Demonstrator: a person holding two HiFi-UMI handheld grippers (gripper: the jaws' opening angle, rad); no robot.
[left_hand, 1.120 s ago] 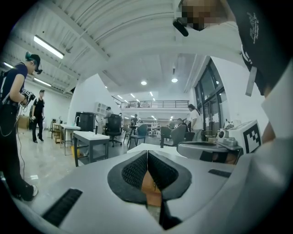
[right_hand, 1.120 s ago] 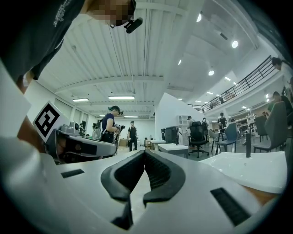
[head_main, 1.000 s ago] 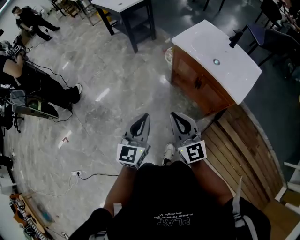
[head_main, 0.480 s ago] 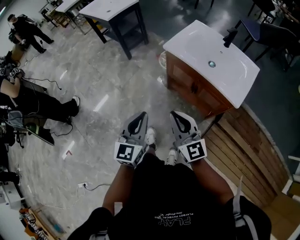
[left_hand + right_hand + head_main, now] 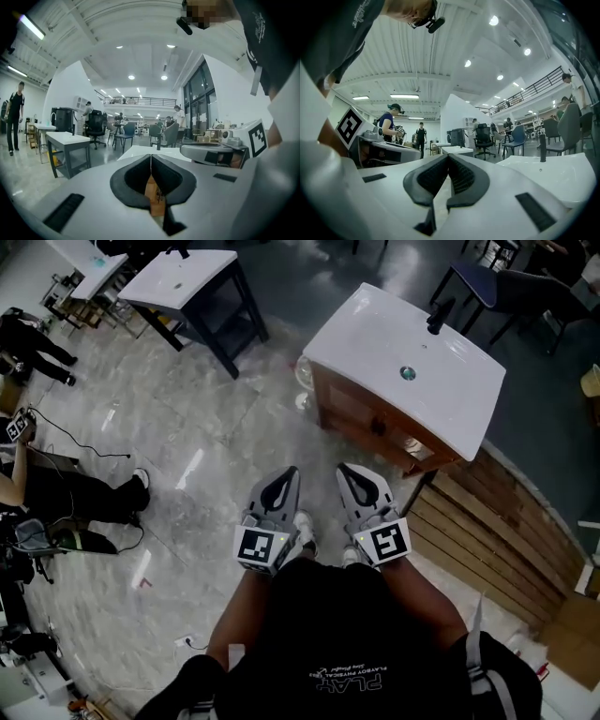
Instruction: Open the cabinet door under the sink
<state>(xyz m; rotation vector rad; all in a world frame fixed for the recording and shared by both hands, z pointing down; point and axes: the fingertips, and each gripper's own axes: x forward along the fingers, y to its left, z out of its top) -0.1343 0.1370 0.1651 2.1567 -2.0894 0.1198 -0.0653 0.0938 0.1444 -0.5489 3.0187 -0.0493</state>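
While ribbed jaws meet, glossy white sink, brown wooden cabinet.

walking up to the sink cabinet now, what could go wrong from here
The left gripper and right gripper are both shut, so they could knock the handle on the cabinet instead of catching it. The wooden slats beside it have an edge a foot could catch.

light: bright ceiling lamps | floor: glare streaks | gripper views: fisheye, dark corners
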